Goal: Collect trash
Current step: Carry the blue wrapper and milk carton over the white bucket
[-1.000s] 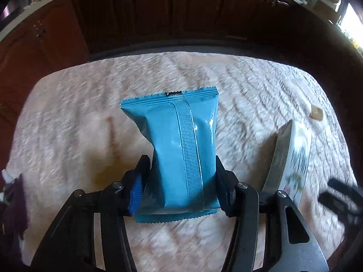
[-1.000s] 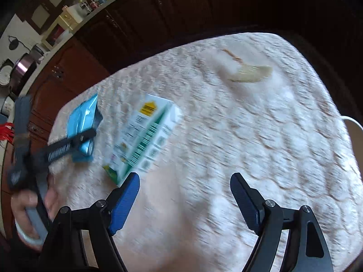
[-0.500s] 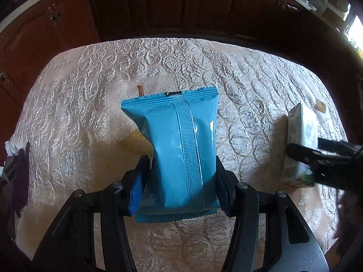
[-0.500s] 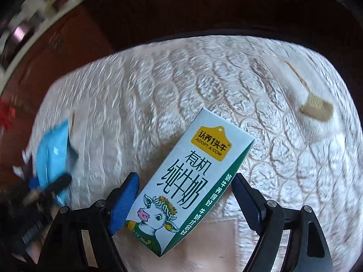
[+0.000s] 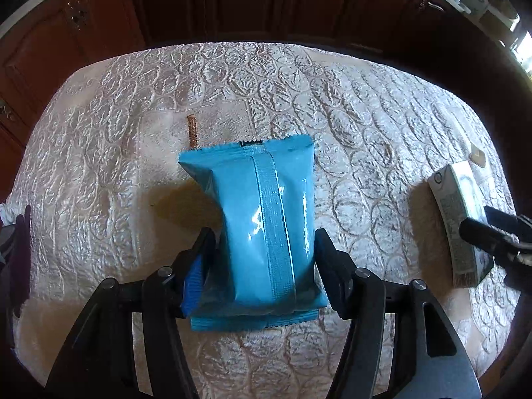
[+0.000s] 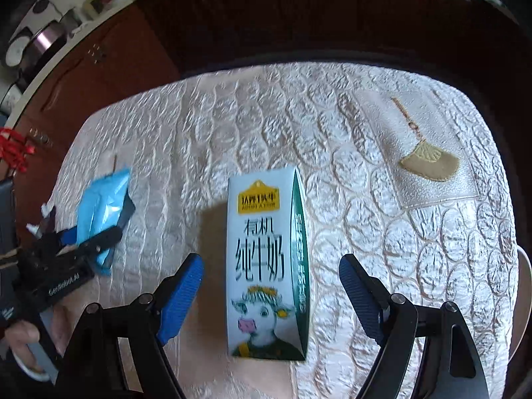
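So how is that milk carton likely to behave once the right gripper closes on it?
The milk carton lies flat between the right gripper's open pads, so rolling seems unlikely. Its crisp edges suggest stiff board, though an empty one may dent. The glossy print could be slightly slippery.

1. Table (image 5: 365,106) under a quilted cloth, cabinets (image 5: 232,0) behind its far edge.
2. Snack pouch (image 5: 266,226) between the left gripper (image 5: 262,256) fingers, lengthwise along them, jaws opening, pads still at its sides.
3. Thin stick (image 5: 192,131) on the cloth just beyond the pouch's far left corner.
4. Milk carton (image 6: 266,266) flat on the cloth, right of the pouch, well apart.
5. Carton between the right gripper (image 6: 271,291) fingers, clear gap on both sides.
6. Fan-shaped patch (image 6: 429,161) on the cloth, beyond and right of the carton.
7. Counter with pots (image 6: 43,40) far left, behind the cabinets.
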A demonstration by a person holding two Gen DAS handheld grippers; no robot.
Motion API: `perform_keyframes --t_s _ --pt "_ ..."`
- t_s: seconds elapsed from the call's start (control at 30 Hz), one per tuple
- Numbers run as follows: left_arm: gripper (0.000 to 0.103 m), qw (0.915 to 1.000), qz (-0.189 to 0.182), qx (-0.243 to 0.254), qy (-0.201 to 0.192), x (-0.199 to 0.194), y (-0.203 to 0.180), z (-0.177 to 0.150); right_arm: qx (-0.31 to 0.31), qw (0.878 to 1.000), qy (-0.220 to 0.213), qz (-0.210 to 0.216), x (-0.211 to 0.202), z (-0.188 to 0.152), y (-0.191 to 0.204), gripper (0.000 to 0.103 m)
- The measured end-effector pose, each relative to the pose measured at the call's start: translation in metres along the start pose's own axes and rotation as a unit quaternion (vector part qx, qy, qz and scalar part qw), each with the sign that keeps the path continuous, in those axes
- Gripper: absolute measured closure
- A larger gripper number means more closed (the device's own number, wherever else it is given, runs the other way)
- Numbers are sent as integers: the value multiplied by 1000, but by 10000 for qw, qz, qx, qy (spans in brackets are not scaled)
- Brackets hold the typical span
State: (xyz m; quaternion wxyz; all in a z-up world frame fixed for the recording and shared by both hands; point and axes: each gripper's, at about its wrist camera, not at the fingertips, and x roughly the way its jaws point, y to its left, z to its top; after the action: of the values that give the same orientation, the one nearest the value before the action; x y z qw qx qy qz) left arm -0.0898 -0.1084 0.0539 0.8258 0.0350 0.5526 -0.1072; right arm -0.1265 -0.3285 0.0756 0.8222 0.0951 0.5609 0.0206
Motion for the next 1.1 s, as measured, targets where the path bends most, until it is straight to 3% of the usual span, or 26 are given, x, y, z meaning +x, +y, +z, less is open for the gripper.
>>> perform_keyframes --t_s 0.1,0.13,0.17,0.2,0.23,0.4,0.67,1.1 --pt "44 9999 105 27 55 10 -3 2 -3 10000 9 -88 15 0 11 22" --pt "44 9999 135 41 59 12 -3 1 6 9999 31 -116 19 -3 13 28" --pt "44 9999 153 46 35 13 -4 0 11 9999 47 -124 24 -5 15 42" --pt "44 9999 145 35 0 13 -3 0 15 9999 58 -134 27 -6 16 50" --pt "46 9999 126 17 -17 11 -2 -1 23 9999 39 -130 29 -7 18 52" --pt "59 9998 1 30 -194 -9 1 -7 253 9994 -229 94 9 -31 6 52" --pt "60 9976 -423 190 -513 -50 -20 -18 375 9968 -634 321 -35 -50 -3 52" --pt "60 9926 -476 731 -847 -86 -76 -36 500 9928 -1046 306 -82 -73 -18 52"
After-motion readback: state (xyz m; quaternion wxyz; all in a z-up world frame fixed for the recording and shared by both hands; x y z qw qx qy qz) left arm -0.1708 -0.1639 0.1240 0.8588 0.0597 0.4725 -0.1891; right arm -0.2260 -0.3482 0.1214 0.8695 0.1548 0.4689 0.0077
